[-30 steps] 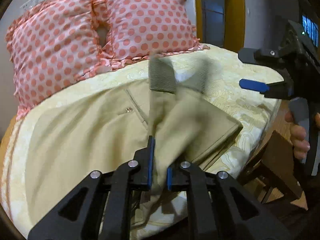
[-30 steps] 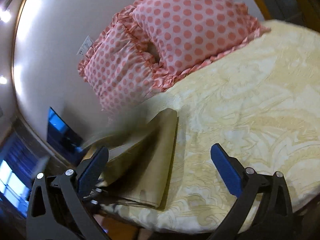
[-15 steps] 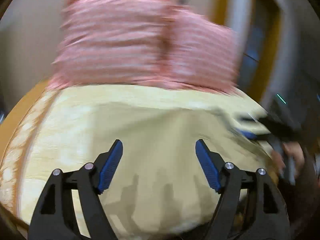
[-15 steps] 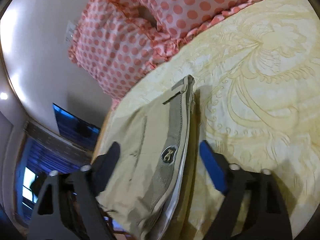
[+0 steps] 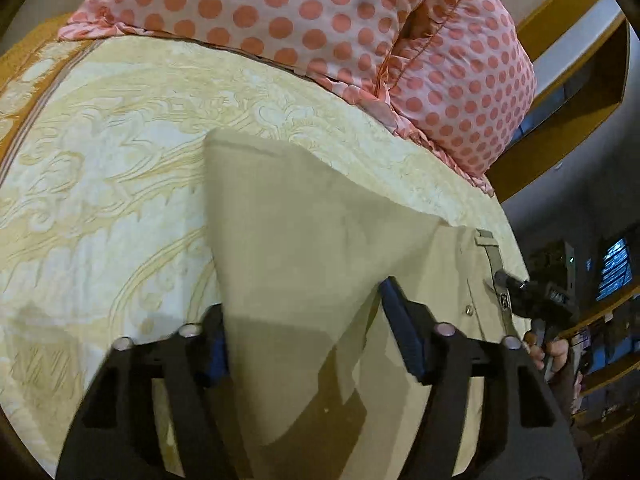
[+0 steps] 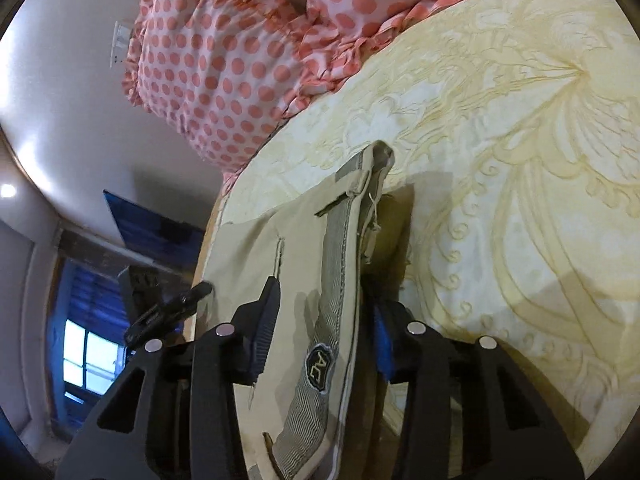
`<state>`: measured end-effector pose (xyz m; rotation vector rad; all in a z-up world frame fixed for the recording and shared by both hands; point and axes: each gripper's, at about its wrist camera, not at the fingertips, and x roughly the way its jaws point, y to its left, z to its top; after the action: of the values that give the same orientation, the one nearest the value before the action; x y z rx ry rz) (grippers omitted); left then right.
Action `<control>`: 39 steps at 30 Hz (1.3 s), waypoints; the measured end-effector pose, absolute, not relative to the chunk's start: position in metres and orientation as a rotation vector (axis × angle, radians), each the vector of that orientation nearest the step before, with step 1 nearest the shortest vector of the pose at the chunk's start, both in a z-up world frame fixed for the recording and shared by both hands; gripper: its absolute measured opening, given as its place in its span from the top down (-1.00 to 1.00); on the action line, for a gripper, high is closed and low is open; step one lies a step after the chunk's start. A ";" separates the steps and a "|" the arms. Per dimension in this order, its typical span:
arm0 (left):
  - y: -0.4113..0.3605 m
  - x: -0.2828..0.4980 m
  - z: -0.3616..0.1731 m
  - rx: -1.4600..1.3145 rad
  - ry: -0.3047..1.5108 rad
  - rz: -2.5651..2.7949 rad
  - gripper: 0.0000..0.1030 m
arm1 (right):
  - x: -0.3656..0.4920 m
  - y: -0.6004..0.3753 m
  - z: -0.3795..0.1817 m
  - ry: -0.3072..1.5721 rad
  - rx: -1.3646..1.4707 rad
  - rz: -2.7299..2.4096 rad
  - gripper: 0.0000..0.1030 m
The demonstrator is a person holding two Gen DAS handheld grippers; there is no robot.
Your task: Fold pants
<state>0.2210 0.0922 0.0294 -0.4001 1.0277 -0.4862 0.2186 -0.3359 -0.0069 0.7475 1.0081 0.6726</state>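
khaki pants (image 5: 304, 240) lie part-folded on the yellow bedspread (image 5: 100, 184), near the bed's side edge | left gripper (image 5: 304, 332) wide apart around the leg end, not pinching | right gripper (image 6: 320, 320) fingers apart around the waistband (image 6: 340, 248), not squeezing | risk: cloth slips off the edge if pulled | free room toward the polka-dot pillows (image 5: 320, 12)

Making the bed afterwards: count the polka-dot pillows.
2. Both lean at the head of the bed, side by side and touching: one pillow on the left, the other pillow on the right, beyond the pants. More may be hidden.
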 end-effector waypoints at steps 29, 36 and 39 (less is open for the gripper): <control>0.030 0.255 0.040 -0.288 0.988 -0.444 -0.13 | 0.236 -0.325 0.025 0.959 0.722 0.502 -0.08; 0.041 0.171 0.072 -0.158 0.792 -0.262 -0.80 | 0.138 -0.291 0.079 0.750 0.346 0.311 -0.97; 0.036 0.125 0.064 -0.088 0.752 -0.194 -0.93 | 0.100 -0.253 0.071 0.671 0.131 0.245 -0.97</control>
<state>0.1247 0.0360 0.0639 -0.0875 0.7518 -0.1943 0.1000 -0.2528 0.0712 0.1306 0.6706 0.2453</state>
